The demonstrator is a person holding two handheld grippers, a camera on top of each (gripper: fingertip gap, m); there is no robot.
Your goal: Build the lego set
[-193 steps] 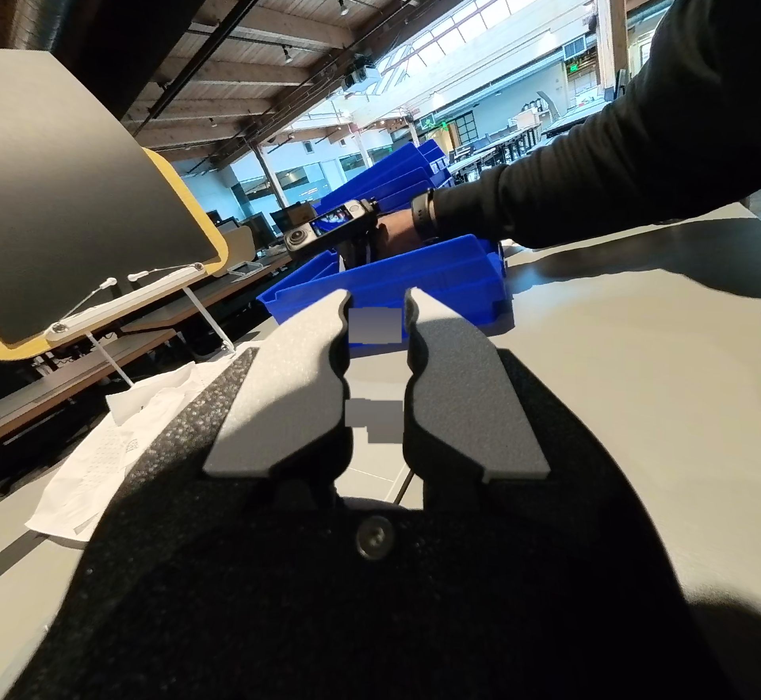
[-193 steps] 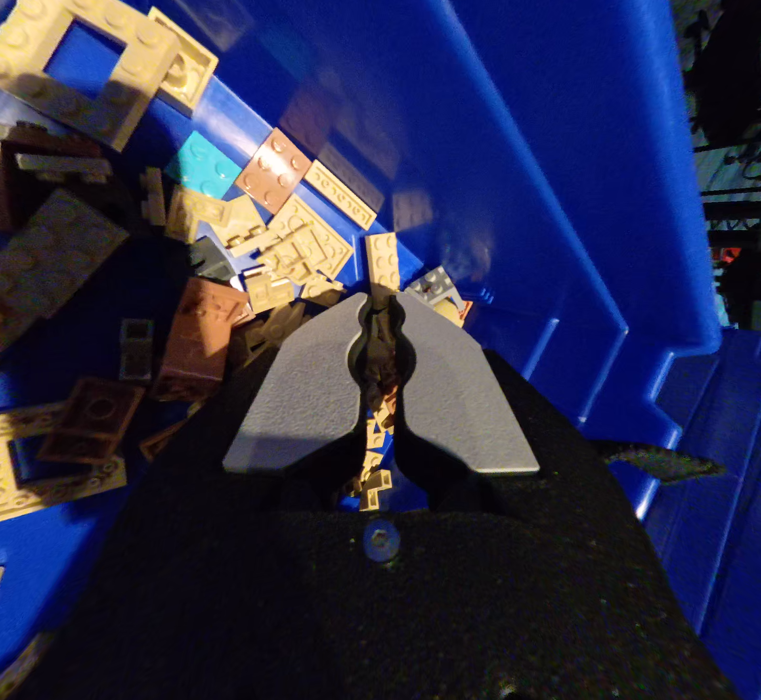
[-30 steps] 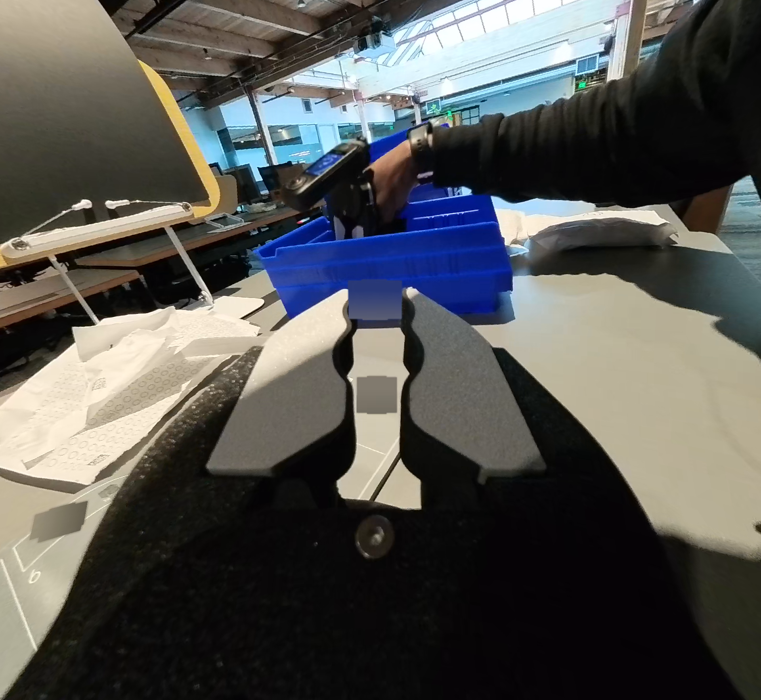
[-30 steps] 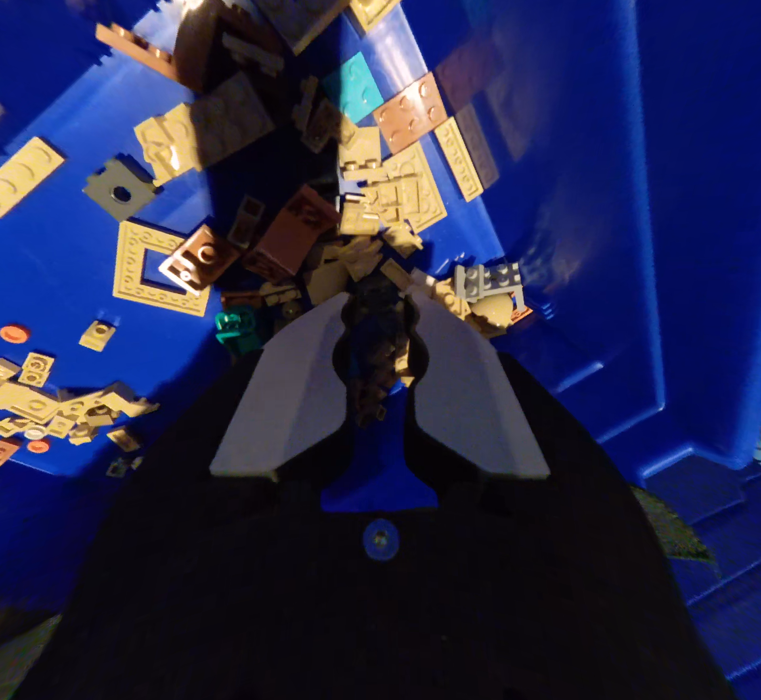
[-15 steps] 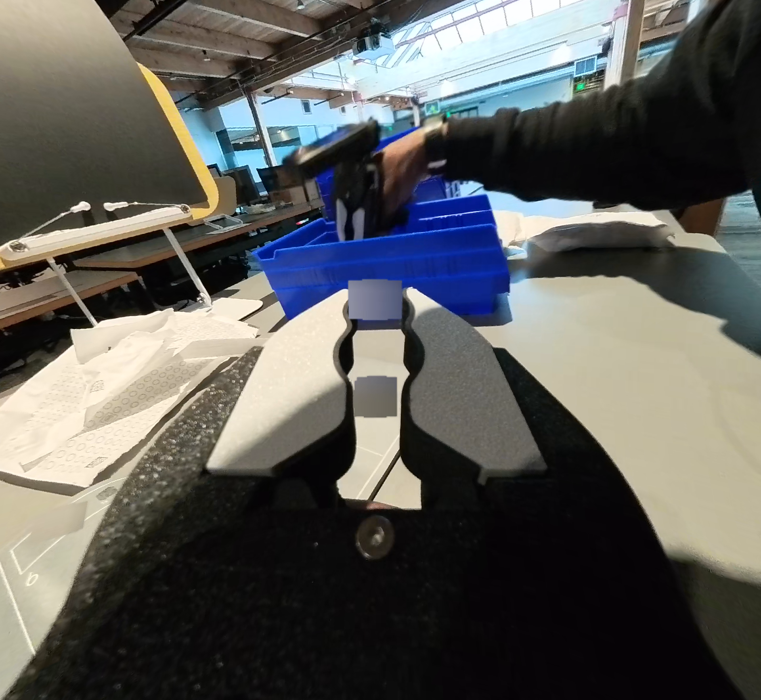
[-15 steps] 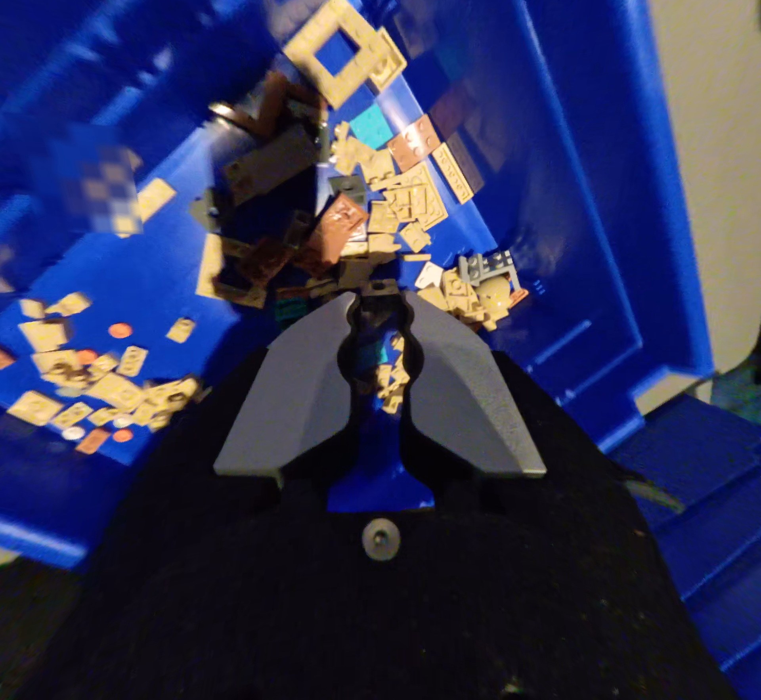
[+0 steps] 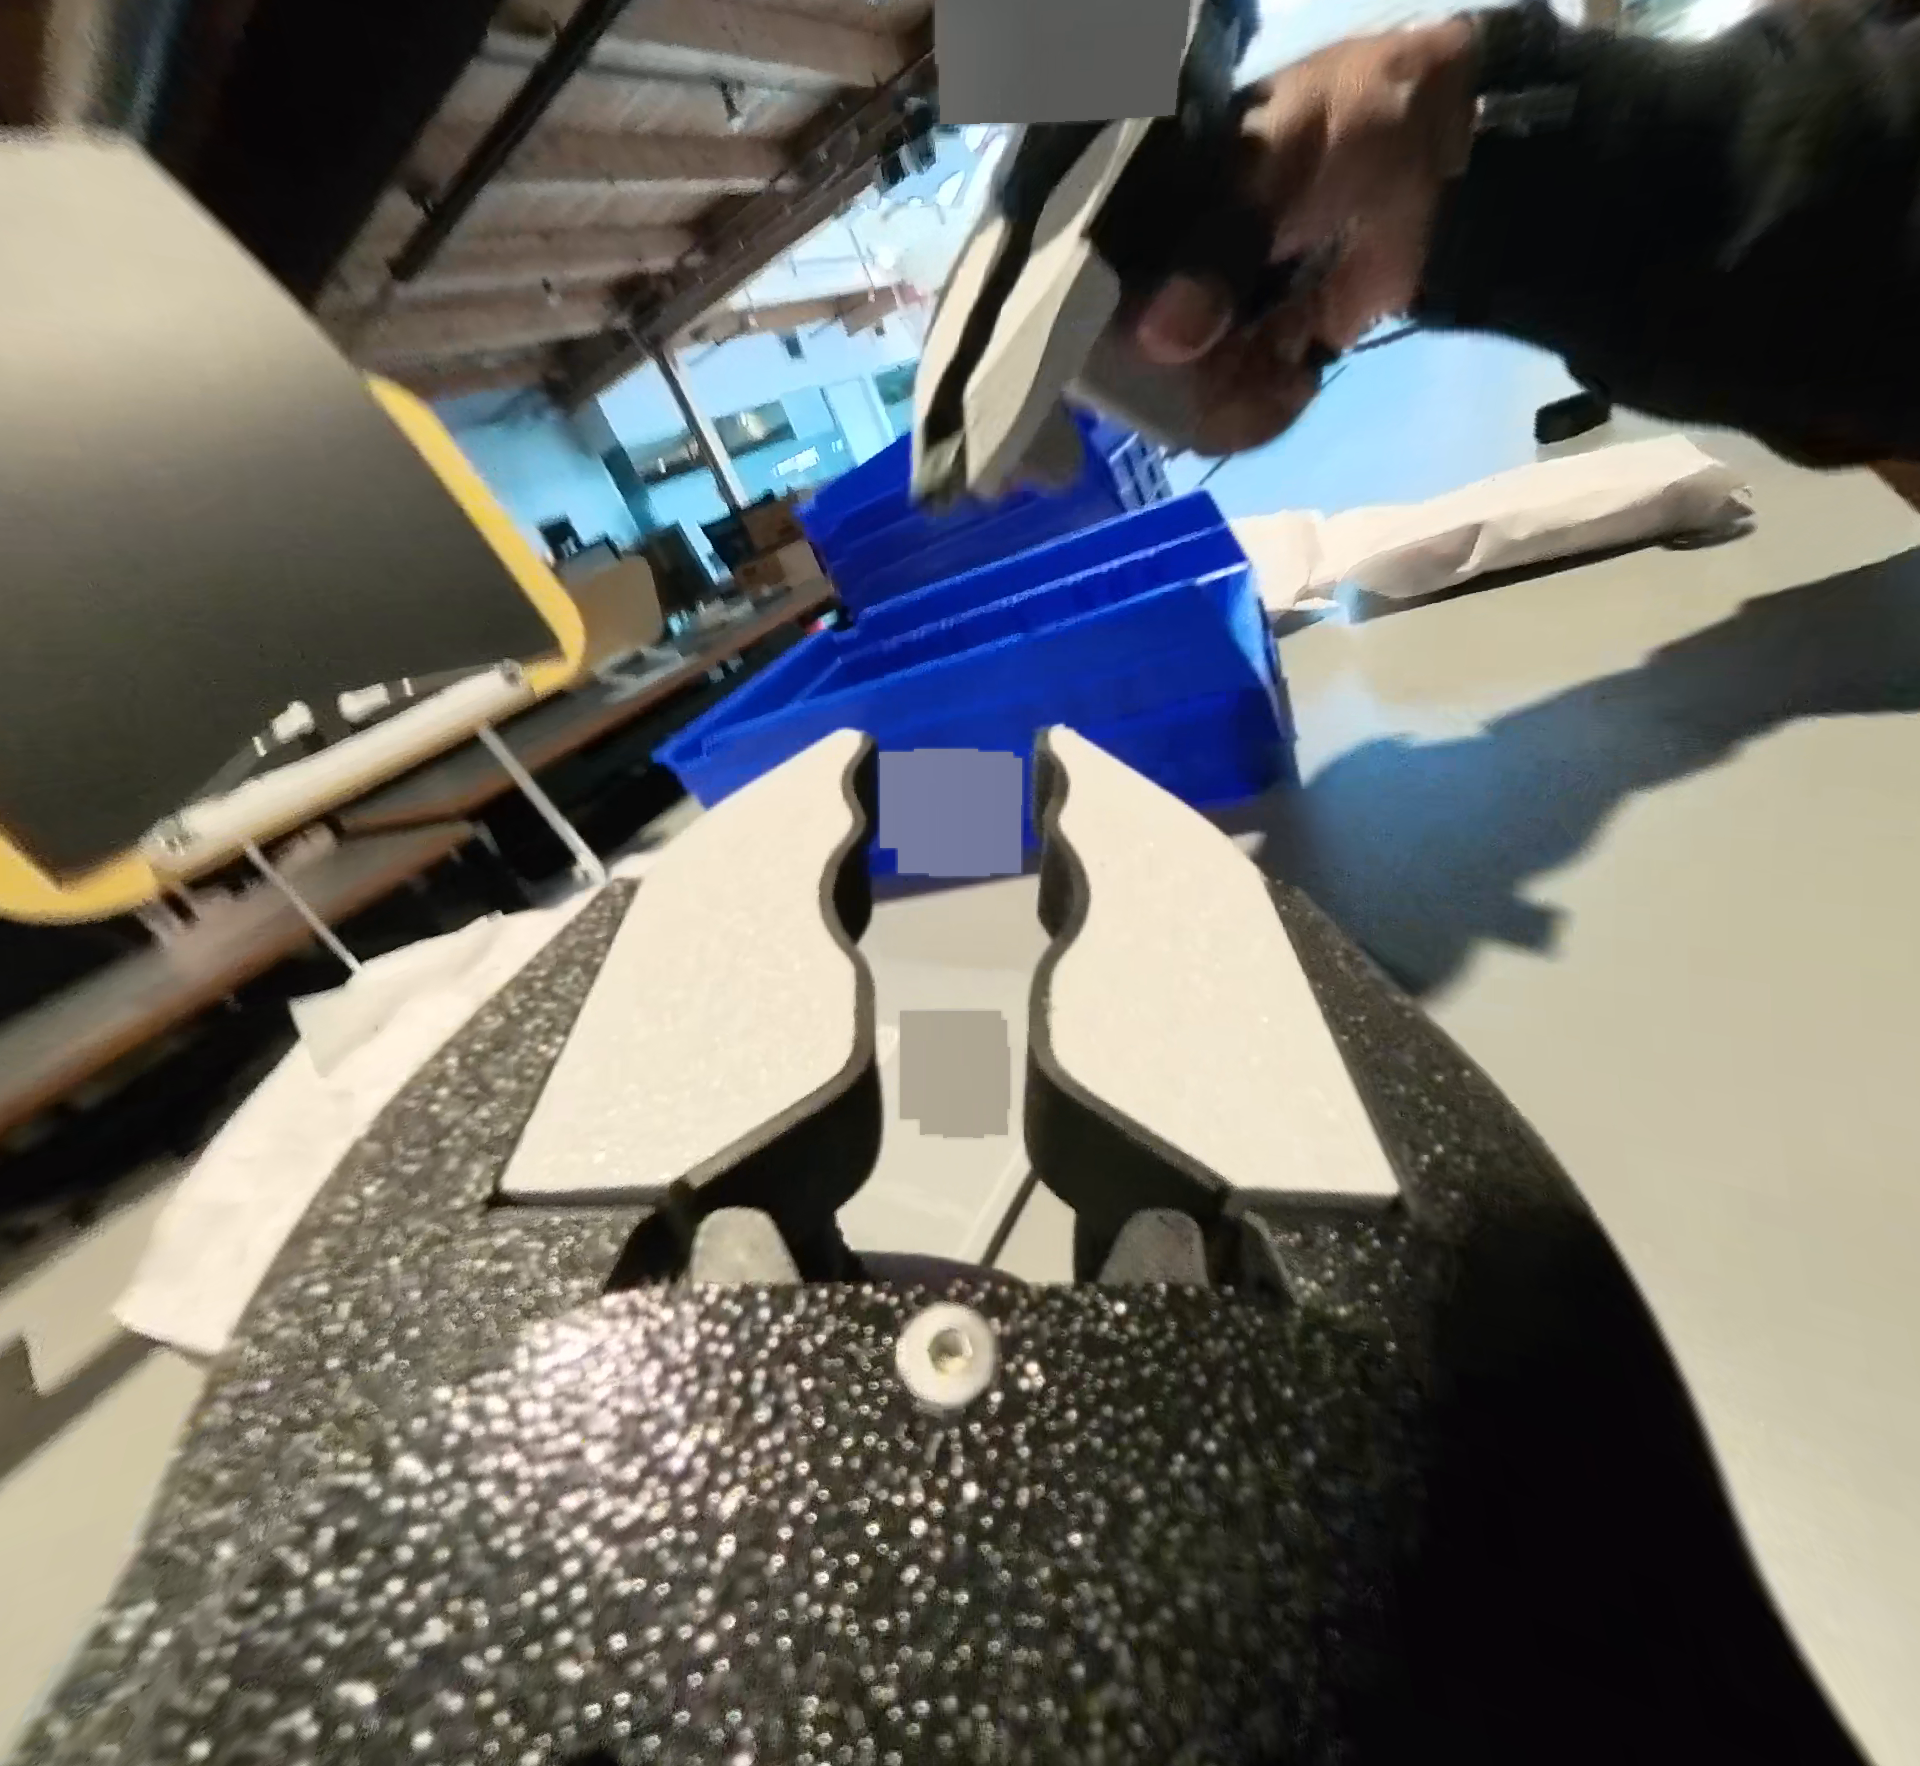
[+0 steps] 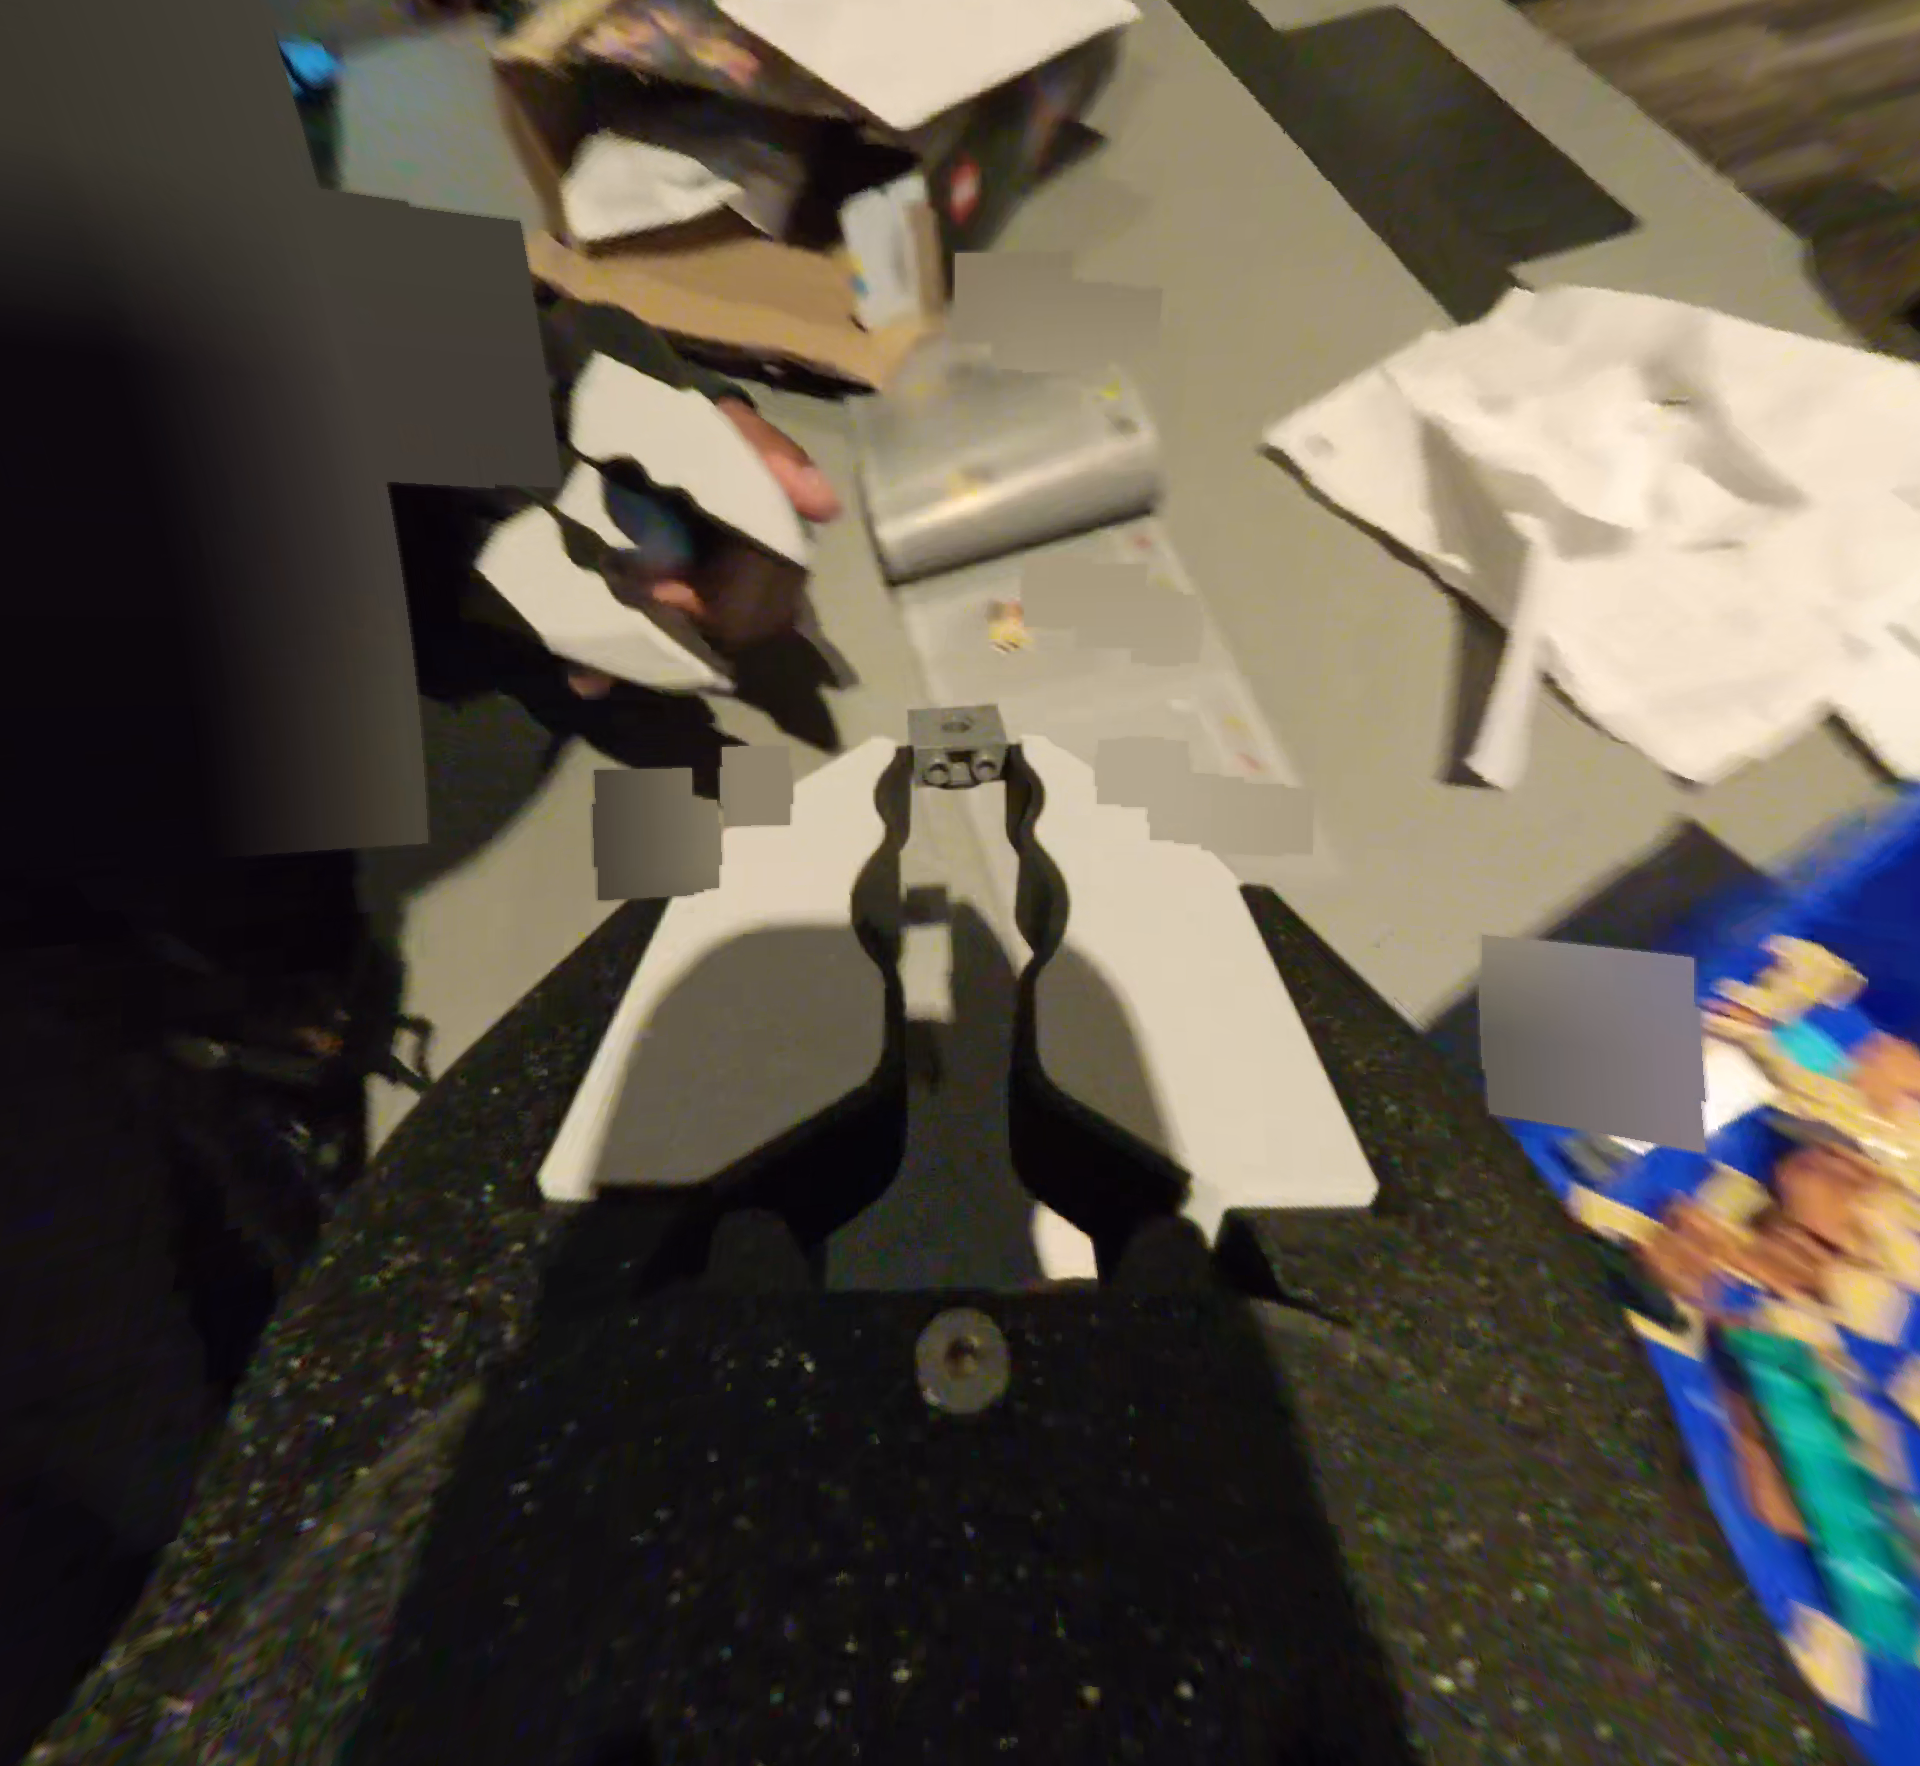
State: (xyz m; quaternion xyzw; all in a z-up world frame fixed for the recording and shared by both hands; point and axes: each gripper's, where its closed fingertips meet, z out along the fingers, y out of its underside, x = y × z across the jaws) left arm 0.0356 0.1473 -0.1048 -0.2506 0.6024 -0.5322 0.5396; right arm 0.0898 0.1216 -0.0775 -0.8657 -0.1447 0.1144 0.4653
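My right gripper [image 8: 957, 762] is shut on a small grey Lego brick [image 8: 957, 746], pinched at the fingertips and held in the air above the grey table [image 8: 1299, 677]. In the left wrist view the right gripper [image 7: 971, 443] hangs high above the blue bin [image 7: 1039, 667], held by a hand [image 7: 1299, 262]. My left gripper [image 7: 956, 760] is open and empty, low over the table and facing the bin. It also shows at the left of the right wrist view [image 8: 613, 527], with its jaws apart. Loose bricks lie blurred in the bin [image 8: 1829, 1197].
An open cardboard box [image 8: 779, 106] and a grey curled booklet [image 8: 1008, 459] lie beyond the left gripper. White paper bags [image 8: 1662, 511] lie to the right. A dark board on a stand [image 7: 208, 386] and white papers [image 7: 312, 1093] are at the left. A tiny tan piece [image 8: 1006, 620] lies on the table. My right fingertips sit around 8 centimetres from my left ones.
My right gripper has come up out of the blue bin with the grey brick and now points down at the table near the left gripper. The left gripper has tilted slightly.
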